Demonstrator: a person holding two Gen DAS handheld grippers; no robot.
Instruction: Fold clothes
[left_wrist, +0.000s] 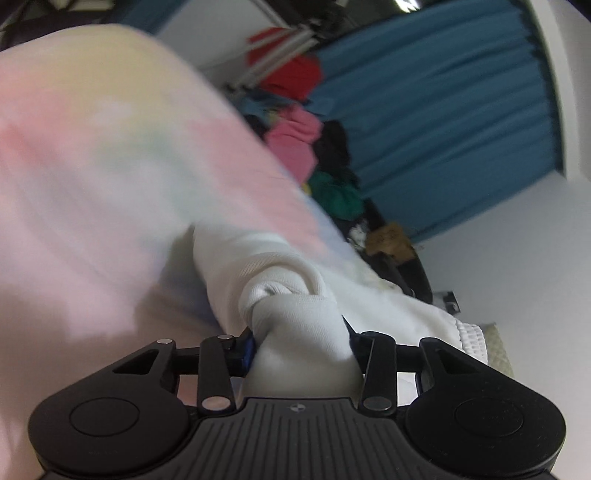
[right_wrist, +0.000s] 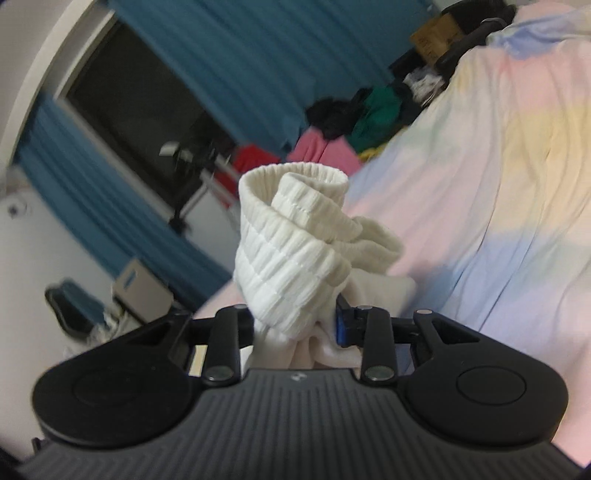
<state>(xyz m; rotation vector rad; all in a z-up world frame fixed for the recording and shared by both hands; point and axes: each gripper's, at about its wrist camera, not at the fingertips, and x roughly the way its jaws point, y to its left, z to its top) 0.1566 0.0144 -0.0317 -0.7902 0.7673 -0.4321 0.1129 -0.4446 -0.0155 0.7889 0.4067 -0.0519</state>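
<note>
White ribbed-cuff knit garment (right_wrist: 295, 236) bunched, unfolded, lifted over pastel tie-dye sheet (right_wrist: 498, 177).
Clamped at both ends: left gripper (left_wrist: 301, 343) on plain fabric, right gripper (right_wrist: 295, 325) below cuff at 12 o'clock; folding unsettled.

Home bedroom. Bed sheet (right_wrist: 498, 177) in pastel tie-dye filled much of both views. Blue curtains (left_wrist: 443, 110) hung at a dark window (right_wrist: 147, 110). Clothes pile (left_wrist: 306, 147) lay heaped; cardboard box (right_wrist: 436, 33) nearby.

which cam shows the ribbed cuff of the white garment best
The right wrist view: the ribbed cuff stands sharp and central above the right gripper. The left wrist view shows only a sliver of ribbing at the edge.
</note>
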